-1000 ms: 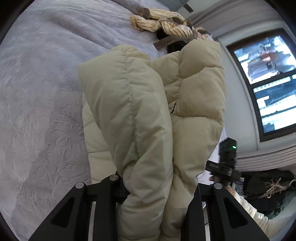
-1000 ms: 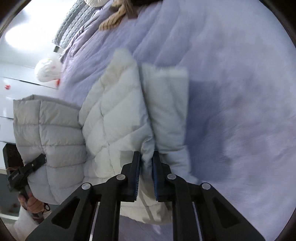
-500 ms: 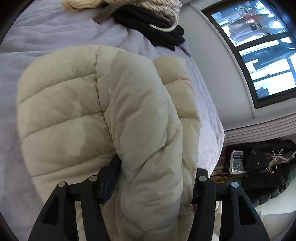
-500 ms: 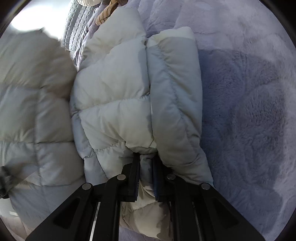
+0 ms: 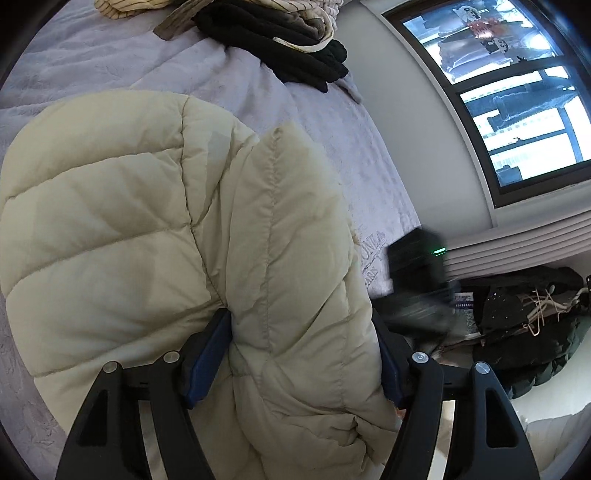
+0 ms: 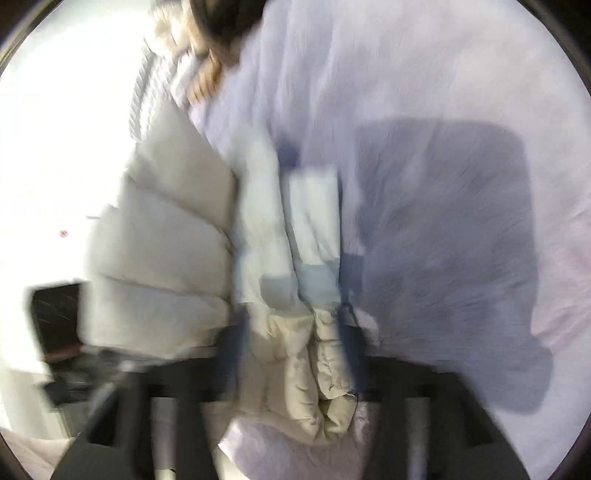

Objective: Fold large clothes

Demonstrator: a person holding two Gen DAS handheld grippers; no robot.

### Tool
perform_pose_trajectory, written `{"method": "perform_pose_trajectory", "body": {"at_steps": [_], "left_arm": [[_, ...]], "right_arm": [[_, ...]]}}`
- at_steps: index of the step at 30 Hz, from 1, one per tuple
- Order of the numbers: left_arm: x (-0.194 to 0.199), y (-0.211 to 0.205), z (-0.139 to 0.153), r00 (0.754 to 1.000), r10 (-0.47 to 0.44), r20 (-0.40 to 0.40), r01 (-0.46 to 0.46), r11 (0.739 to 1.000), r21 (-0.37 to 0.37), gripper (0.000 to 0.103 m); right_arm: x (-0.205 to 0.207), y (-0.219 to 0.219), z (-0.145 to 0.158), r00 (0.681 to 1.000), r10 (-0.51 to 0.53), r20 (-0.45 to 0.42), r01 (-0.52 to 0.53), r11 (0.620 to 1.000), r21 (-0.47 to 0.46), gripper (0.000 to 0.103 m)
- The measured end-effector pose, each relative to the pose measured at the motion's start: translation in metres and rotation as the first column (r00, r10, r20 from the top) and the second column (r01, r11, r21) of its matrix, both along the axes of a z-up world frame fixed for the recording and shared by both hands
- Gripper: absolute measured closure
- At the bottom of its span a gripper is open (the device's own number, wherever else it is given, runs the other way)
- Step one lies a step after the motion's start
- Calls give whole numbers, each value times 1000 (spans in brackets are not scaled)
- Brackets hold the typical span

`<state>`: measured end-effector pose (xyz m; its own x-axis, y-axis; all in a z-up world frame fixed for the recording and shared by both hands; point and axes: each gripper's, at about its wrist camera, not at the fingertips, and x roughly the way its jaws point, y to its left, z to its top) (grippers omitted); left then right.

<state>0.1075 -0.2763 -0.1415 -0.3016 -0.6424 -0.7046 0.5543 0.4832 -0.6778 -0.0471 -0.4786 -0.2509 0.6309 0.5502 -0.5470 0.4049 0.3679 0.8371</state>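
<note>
Both grippers, left (image 5: 301,354) and right (image 6: 291,354), have just been opening, fingers released around the puffy cream quilted jacket (image 5: 147,221); withdraw straight back so the fold stays on the lilac bed (image 5: 258,92).

We're in a bedroom at home. A bed w/ a lavender quilted bedspread (image 5: 110,74) fills most of both views. A cream puffer jacket (image 5: 166,240) lies on it, w/ a heap of striped and black clothes (image 5: 280,33) at the far end. Right of the bed: a dark-framed window (image 5: 517,92) in a pale wall, and on the floor a pile of dark garments w/ hangers (image 5: 528,325).
</note>
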Motion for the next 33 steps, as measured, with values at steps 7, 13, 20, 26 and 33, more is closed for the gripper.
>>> {"method": "perform_pose_trajectory", "body": {"at_steps": [7, 13, 20, 26, 33], "left_arm": [[-7, -9, 3, 999, -26, 45, 25, 999, 19, 32], [-11, -12, 5, 999, -45, 17, 45, 999, -27, 32], [-33, -36, -20, 990, -131, 48, 131, 991, -6, 32], [-44, -40, -23, 980, -176, 94, 176, 984, 10, 32], [-49, -45, -22, 973, -196, 124, 194, 981, 24, 32]], "right_arm": [[22, -11, 35, 981, 16, 195, -30, 997, 69, 59], [61, 12, -13, 990, 132, 45, -131, 991, -18, 91], [90, 5, -55, 985, 171, 25, -171, 984, 39, 91], [101, -10, -34, 985, 171, -8, -170, 985, 12, 81], [71, -39, 7, 990, 138, -9, -138, 989, -45, 13]]}}
